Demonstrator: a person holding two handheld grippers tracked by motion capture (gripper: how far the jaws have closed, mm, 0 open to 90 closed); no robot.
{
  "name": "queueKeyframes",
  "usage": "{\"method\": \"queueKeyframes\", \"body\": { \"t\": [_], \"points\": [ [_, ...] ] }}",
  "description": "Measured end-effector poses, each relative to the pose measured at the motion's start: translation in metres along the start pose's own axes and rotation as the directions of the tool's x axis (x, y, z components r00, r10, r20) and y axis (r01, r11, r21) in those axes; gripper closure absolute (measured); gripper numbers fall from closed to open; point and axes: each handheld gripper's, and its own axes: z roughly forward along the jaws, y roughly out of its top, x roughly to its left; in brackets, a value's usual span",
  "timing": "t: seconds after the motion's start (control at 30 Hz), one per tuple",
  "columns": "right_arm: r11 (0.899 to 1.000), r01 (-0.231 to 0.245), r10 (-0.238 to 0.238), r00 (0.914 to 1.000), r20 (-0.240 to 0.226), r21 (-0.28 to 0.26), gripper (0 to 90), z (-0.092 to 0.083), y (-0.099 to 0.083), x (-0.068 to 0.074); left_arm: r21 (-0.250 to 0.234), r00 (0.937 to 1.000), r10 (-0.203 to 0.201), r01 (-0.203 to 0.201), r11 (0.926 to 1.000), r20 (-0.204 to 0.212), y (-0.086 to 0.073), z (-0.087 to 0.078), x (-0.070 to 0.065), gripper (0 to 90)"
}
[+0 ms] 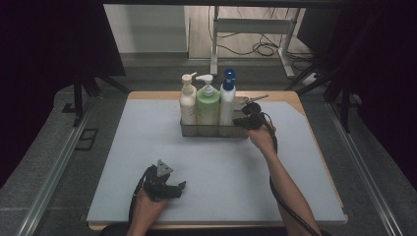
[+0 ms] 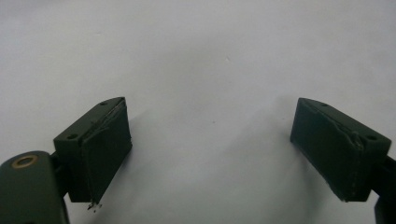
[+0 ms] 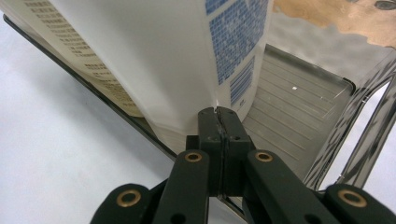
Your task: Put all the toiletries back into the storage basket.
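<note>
Metal rack point(image 1: 214, 131) at surface's 12 o'clock, three pump bottles upright inside: stiff, likely top-heavy, best held by its rim, where right gripper point(image 1: 245, 122) jaws seem clamped; left gripper point(image 2: 210, 144) jaws apart.

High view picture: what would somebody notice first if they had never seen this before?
Probably the three tall plastic pump bottles standing in a row in the clear rectangular tray at the far middle of the pale table mat: a cream one, a green one and a white one with a blue top. Next, the right gripper at the tray's right end, fingers closed together, and the left gripper resting open near the front edge.
</note>
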Motion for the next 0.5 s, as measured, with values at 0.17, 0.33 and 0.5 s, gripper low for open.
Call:
{"method": "queueKeyframes", "body": {
  "t": [0.17,0.33,0.5],
  "points": [
    [1.0,0.001,-0.001,1.0,-0.004,-0.007,89.4,-0.0002,-0.0005,0.0001,0.0,1.0,0.0,0.0,1.0,0.0,0.0,0.0,0.0,11.9],
    [1.0,-0.002,0.002,1.0,0.001,-0.013,84.2,-0.0012,-0.001,-0.0011,0.0,1.0,0.0,0.0,1.0,0.0,0.0,0.0,-0.0001,11.9],
    [1.0,-0.003,0.003,1.0,0.009,-0.017,81.0,-0.0031,-0.0011,-0.0025,-0.001,1.0,0.0,0.0,1.0,0.0,-0.0001,0.0,-0.0001,11.9]
  ]
}}
